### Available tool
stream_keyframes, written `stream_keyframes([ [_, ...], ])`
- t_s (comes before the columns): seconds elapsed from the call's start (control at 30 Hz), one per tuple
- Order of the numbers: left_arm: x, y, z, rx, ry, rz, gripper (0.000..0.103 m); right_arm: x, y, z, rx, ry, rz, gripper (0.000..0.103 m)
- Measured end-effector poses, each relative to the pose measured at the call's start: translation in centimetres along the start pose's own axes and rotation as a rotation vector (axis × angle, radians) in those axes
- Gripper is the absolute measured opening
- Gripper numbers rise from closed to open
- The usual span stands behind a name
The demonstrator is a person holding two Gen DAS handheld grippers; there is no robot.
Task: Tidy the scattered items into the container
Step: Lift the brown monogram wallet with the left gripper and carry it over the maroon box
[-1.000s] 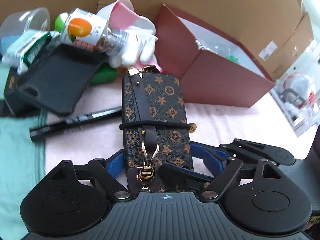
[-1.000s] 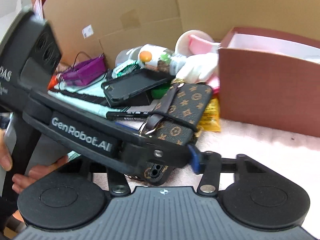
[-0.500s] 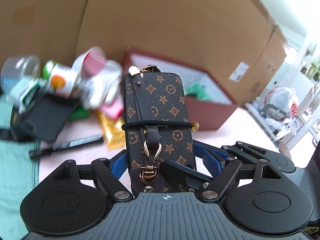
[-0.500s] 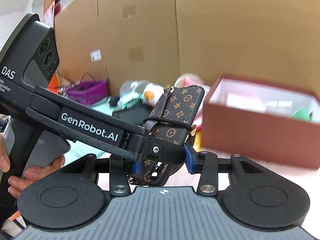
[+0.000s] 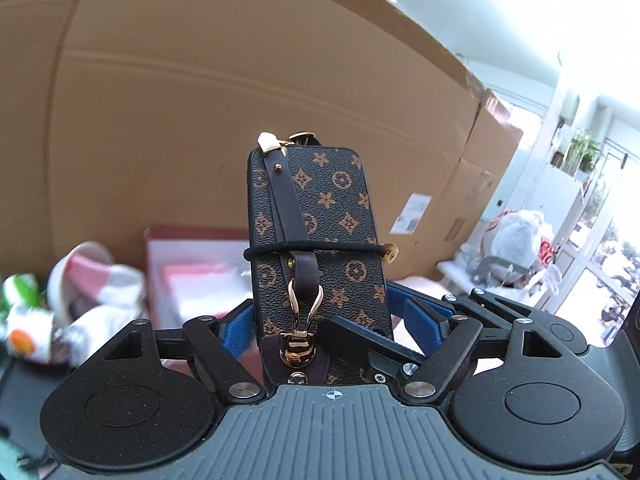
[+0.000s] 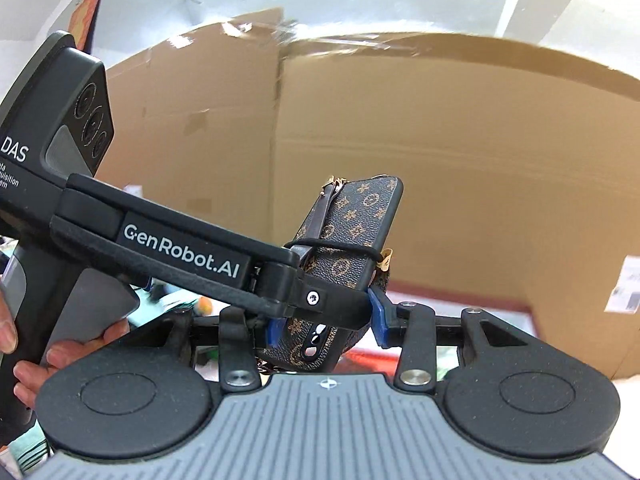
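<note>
Left tool [image 5: 320,316]: blue pads pinch the lower end of the monogram case [image 5: 320,232], which is held aloft, upright, with cardboard [image 5: 180,100] behind it. A dark strap and gold clasp [image 5: 300,320] run down its face; a black elastic band crosses its middle. Right tool [image 6: 324,320]: its fingers flank the same case [image 6: 352,232]; firm contact cannot be confirmed. Red box [image 5: 192,264] sits below and behind, blurred. Cup [image 5: 80,268] and bottle [image 5: 28,332] lie to the box's left.
</note>
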State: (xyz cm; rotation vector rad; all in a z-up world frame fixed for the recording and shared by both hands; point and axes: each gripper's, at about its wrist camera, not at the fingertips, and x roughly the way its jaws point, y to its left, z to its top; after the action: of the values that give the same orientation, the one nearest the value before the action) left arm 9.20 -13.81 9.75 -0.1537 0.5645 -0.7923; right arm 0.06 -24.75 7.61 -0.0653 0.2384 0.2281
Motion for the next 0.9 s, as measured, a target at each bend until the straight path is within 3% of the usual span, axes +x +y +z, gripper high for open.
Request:
stream_keyframes([
  [0.4, 8.4, 1.0, 1.7, -0.038, 0.043, -0.054, 0.083, 3.8, -7.1, 0.0, 0.011, 0.013, -0.083, 0.047],
  [0.9, 16.6, 4.8, -0.2, -0.110, 0.166, -0.026, 0.084, 8.8, -11.6, -5.4, 0.091, 0.146, -0.066, 0.048],
])
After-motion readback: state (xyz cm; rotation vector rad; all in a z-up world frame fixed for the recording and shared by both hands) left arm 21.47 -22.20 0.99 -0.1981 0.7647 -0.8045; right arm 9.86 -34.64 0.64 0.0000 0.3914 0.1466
